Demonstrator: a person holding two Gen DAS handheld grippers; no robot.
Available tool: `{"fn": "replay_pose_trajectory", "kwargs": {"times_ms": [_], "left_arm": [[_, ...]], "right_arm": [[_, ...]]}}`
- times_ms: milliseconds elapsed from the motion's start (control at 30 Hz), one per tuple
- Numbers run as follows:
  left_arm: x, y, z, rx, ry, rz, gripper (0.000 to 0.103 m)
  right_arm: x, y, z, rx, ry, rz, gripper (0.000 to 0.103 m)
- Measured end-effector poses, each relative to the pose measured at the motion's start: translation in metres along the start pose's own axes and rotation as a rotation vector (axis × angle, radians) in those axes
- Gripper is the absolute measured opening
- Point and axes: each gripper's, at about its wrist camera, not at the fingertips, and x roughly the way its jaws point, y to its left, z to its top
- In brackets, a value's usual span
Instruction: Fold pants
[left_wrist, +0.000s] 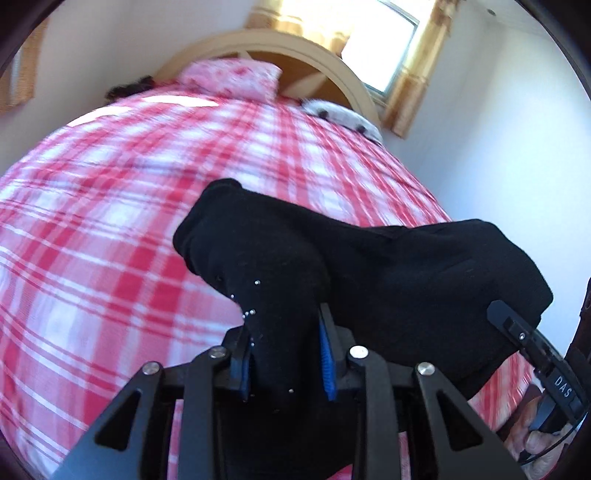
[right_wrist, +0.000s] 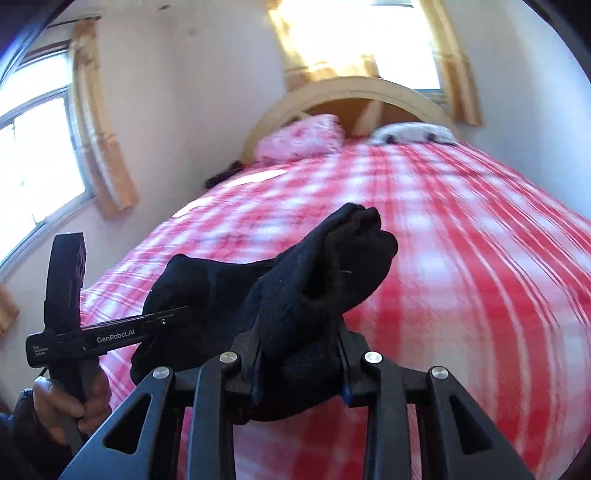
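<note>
Black pants (left_wrist: 388, 258) hang bunched above the plaid bed (left_wrist: 110, 221), long axis spanning lower centre to lower right between the left gripper (left_wrist: 286, 354) and right gripper (right_wrist: 301, 365), both jaws nearly closed, each clamping a fabric end; bed lies ahead.

Plain black fabric pants (left_wrist: 388, 258) showing tiny silvery dots near one edge. Quilted bedspread (left_wrist: 110, 221) wearing red, pink and white plaid. Soft pillow (left_wrist: 232, 77) showing pink-and-white floral print. Black gripper fingers carrying blue pads (left_wrist: 327, 354). Arched wooden headboard (right_wrist: 351, 88) looking tan.
</note>
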Motion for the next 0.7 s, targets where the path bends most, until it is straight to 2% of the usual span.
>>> {"fn": "replay_pose_trajectory", "kwargs": {"times_ms": [167,333,500,700], "left_arm": [[-0.015,0.056,0.038,-0.026,-0.1,0.173,0.029],[-0.018,0.109,0.068,-0.069,-0.156,0.327,0.029],[-0.006,0.142,0.085,-0.084,-0.185,0.431,0.029],[0.025,0.176,0.089,-0.116,-0.156,0.489,0.029]], "right_arm": [[0.071,0.036,0.051,-0.074,0.006,0.13,0.032],[0.145,0.076,0.081,-0.129,0.03,0.215,0.032],[0.211,0.111,0.102,-0.145,0.037,0.261,0.032],[0.283,0.121,0.103,-0.154,0.089,0.256,0.032]]}}
